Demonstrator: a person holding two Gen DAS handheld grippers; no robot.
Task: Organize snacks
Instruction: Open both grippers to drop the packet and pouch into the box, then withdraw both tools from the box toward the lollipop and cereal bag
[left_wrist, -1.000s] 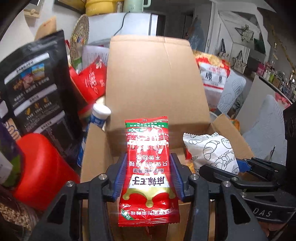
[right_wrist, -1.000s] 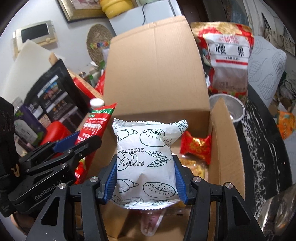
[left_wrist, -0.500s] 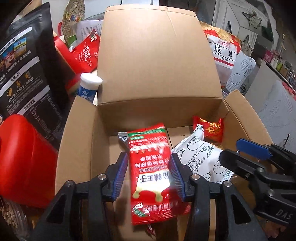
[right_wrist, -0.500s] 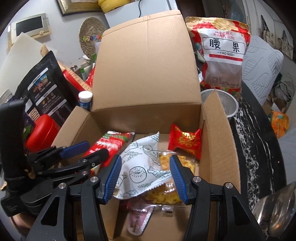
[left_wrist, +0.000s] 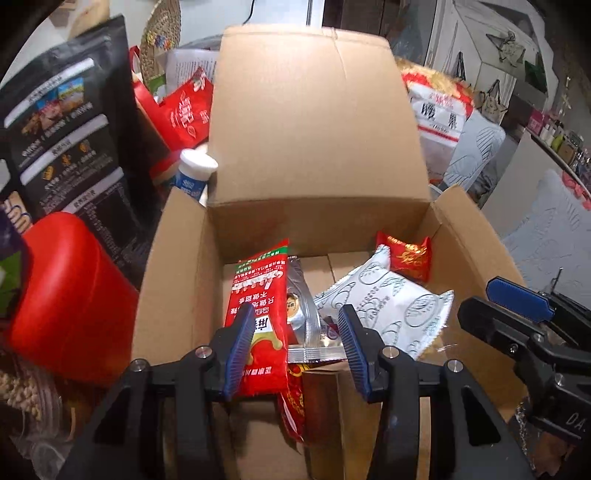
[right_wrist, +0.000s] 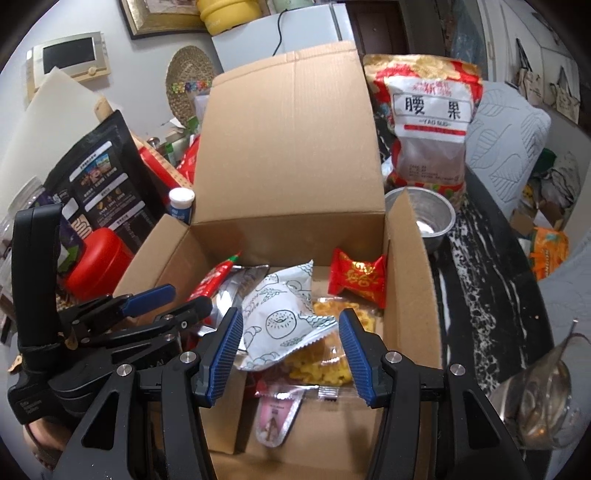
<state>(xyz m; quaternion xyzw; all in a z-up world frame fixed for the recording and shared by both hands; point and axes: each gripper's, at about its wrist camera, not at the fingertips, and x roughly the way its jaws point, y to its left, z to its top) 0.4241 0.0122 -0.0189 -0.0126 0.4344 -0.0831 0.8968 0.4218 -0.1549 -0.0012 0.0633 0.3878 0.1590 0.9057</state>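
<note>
Lying loose in the cardboard box (right_wrist: 406, 258), the red sachet (left_wrist: 258, 306) and white bread packet (right_wrist: 284, 317) look light, soft and slippery, best pinched mid-body, while the left gripper (left_wrist: 295, 347) and right gripper (right_wrist: 290, 350) hang spread and empty above them.

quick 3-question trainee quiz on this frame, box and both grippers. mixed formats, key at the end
1. True or false: the white bun packet lies inside the cardboard box.
2. Which is open: A left gripper, B right gripper, C both?
3. Fill in: the metal bowl stands ___ the box.

Key: 1 true; 2 C; 3 outside, by its right wall.
</note>
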